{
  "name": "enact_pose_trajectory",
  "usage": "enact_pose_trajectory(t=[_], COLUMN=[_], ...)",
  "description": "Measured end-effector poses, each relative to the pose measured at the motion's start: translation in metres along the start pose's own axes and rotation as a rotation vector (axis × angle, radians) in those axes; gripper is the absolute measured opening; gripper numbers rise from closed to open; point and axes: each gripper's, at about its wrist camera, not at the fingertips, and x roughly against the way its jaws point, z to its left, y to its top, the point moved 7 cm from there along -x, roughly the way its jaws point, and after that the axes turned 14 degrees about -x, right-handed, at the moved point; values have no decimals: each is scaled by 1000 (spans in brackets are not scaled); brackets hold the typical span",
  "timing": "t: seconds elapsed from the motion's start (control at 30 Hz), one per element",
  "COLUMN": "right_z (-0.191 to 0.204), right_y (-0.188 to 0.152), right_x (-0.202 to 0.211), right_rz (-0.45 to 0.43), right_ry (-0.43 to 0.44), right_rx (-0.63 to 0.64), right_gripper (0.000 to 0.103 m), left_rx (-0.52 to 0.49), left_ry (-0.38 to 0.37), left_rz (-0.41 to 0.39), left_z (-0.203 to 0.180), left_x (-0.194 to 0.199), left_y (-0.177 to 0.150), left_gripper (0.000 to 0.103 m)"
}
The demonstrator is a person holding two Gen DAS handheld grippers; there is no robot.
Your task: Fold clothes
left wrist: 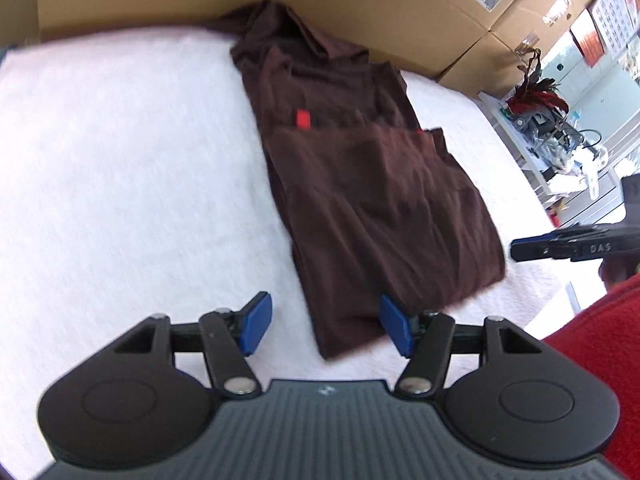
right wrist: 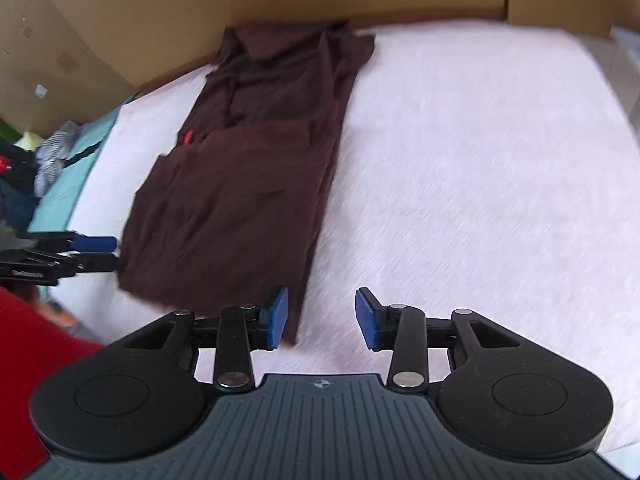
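A dark brown garment point(left wrist: 372, 184) with a small red tag point(left wrist: 303, 118) lies folded into a long strip on the white bed cover point(left wrist: 120, 160). My left gripper point(left wrist: 325, 326) is open just above the garment's near left corner, nothing between its blue pads. In the right wrist view the same brown garment point(right wrist: 248, 184) runs away from me, and my right gripper point(right wrist: 322, 316) is open over its near right corner, its left pad above the cloth. The left gripper point(right wrist: 96, 252) shows at that view's left edge; the right gripper point(left wrist: 532, 250) shows at the left view's right edge.
Cardboard boxes point(left wrist: 360, 8) stand along the bed's far side. A pile of other clothes point(right wrist: 52, 156) lies on a teal sheet at the left. A red sleeve point(left wrist: 600, 360) is near the grippers. A cluttered white shelf point(left wrist: 552, 136) stands at the far right.
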Motion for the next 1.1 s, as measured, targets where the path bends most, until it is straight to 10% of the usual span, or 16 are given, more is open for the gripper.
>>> enact_pose_trajectory(t=[0.53,0.63,0.97,1.03,1.1], right_z=[11,20,-3,2,2], right_y=[-3,-3,-5,-1,0], right_x=[-27,-30,-27,-31,-31], right_rz=[24,21,47,57,69], right_ry=[228,262,362,379,363], right_rx=[-173,-135,-282,-245,-221], right_gripper=[47,59,41,39,24], left_rx=[126,157,268,290,297], left_ry=[-208,-270,-270,-261,-208], left_rz=[-78,-98,-133,-144,-143], left_z=[8,11,16,15,15], left_x=[-21,-23,-25,-28,-31], left_y=[5,7,7,10,11], left_gripper=[64,76,74,70,41])
